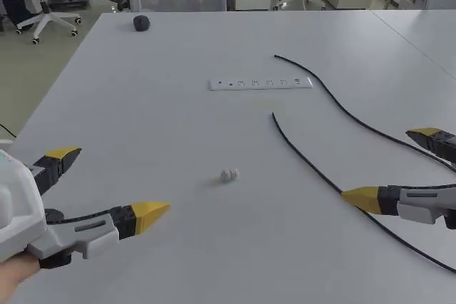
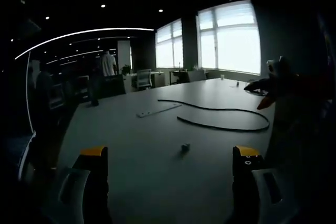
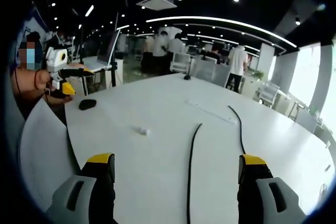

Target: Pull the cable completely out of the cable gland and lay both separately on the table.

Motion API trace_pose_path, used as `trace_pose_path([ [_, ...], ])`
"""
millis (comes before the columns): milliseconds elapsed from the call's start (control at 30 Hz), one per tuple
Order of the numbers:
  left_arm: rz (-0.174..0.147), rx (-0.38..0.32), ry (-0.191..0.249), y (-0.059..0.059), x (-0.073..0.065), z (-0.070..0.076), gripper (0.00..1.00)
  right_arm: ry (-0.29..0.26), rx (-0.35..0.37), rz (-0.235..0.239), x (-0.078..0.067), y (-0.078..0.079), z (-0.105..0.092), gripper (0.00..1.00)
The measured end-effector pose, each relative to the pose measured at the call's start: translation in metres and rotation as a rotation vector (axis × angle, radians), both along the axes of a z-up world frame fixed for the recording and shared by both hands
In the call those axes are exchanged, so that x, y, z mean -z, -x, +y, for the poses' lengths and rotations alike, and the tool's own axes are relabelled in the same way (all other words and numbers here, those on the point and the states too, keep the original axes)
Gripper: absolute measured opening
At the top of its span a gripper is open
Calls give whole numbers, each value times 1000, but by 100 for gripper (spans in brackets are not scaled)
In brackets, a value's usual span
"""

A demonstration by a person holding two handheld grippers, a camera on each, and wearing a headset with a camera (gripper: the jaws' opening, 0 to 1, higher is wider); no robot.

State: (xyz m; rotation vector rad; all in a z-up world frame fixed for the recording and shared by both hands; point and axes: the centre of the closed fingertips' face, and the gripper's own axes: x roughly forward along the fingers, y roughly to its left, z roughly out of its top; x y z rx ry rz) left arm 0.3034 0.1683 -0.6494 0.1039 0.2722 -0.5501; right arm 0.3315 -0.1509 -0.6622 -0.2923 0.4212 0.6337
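A small pale cable gland (image 1: pixel 229 174) lies by itself on the white table (image 1: pixel 142 119), apart from the black cable (image 1: pixel 313 165). The cable runs in two strands toward the right edge, with its free end near the table's middle. My left gripper (image 1: pixel 107 181) hovers at the lower left, open and holding nothing. My right gripper (image 1: pixel 390 165) is at the right, open over the cable's near strand. In the left gripper view the gland (image 2: pixel 185 148) is ahead of the jaws and the cable (image 2: pixel 220 109) curves beyond it. In the right gripper view the cable (image 3: pixel 191 150) runs between the jaws, with the gland (image 3: pixel 140 129) to the left.
A white power strip (image 1: pixel 260 83) lies beyond the cable's end. A dark rounded object (image 1: pixel 141 23) sits near the far left edge. Office chairs (image 1: pixel 43 1) stand past the table. Another table (image 1: pixel 427 33) adjoins at the right. People stand in the background (image 3: pixel 157 43).
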Motion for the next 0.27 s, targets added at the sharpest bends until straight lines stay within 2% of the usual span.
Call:
trace_pose_path([
  [267,14,7,-1,6,3,-4,98,5,-10,-9,-3,3,2,99],
])
